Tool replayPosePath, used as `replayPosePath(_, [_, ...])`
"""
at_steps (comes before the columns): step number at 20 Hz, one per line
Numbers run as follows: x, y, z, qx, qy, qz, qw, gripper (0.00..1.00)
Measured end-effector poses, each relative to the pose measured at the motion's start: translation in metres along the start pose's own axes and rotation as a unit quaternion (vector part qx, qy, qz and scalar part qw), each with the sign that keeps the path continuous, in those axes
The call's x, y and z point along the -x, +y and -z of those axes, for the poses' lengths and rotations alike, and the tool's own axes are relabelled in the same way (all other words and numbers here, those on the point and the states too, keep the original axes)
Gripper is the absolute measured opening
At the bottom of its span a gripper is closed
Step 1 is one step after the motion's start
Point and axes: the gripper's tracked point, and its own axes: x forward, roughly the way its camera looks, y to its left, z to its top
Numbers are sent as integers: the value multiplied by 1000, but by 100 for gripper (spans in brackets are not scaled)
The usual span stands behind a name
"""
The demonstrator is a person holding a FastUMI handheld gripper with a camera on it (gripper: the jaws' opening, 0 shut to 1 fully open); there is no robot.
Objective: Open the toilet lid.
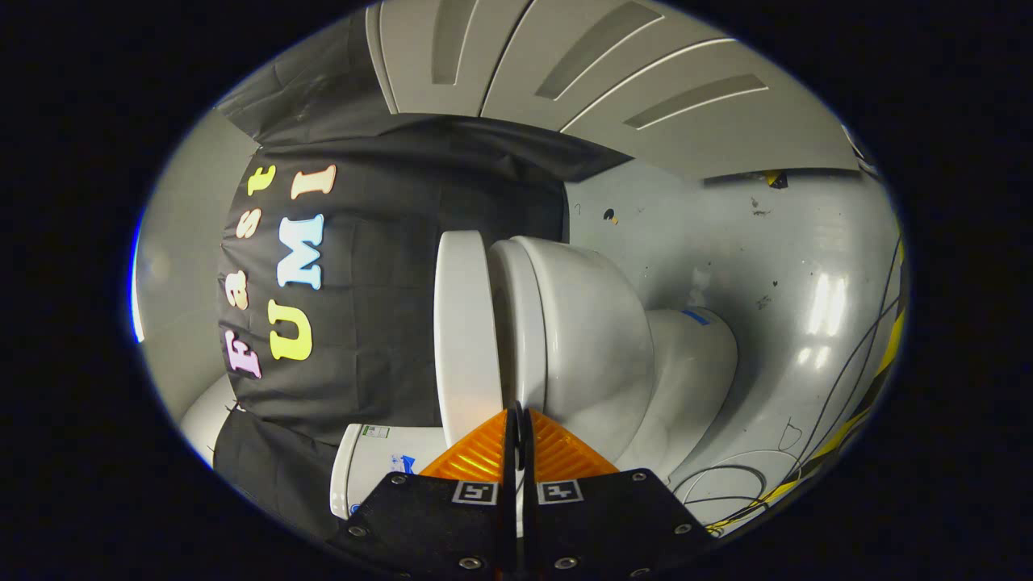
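The view is rolled on its side, so the white toilet lies sideways just ahead of the fingers. Its lid [464,331] rests against the seat [523,323], with a thin dark seam between them, and the bowl [601,347] swells out beyond the seat. My gripper [516,413] is shut, its two fingers pressed together with nothing visible between them. The fingertips sit right at the seam between lid and seat, at the rim's near edge. I cannot tell whether they touch it.
The toilet's tank [375,468] lies beside the fingers on the lid's side. The pedestal [694,363] meets a grey floor [775,266], where several cables [750,476] and a yellow-black strip [884,355] run. Pale panelled walls [581,73] stand beyond.
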Motion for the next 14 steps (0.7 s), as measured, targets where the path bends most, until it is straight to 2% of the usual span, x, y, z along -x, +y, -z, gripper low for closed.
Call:
replayPosePath(2, [0, 1, 3, -4, 0, 0, 1000, 0])
replayPosePath(7, [1, 6, 1, 64, 1, 15, 998, 0])
replayPosePath(14, [3, 10, -1, 101, 0, 36, 994, 0])
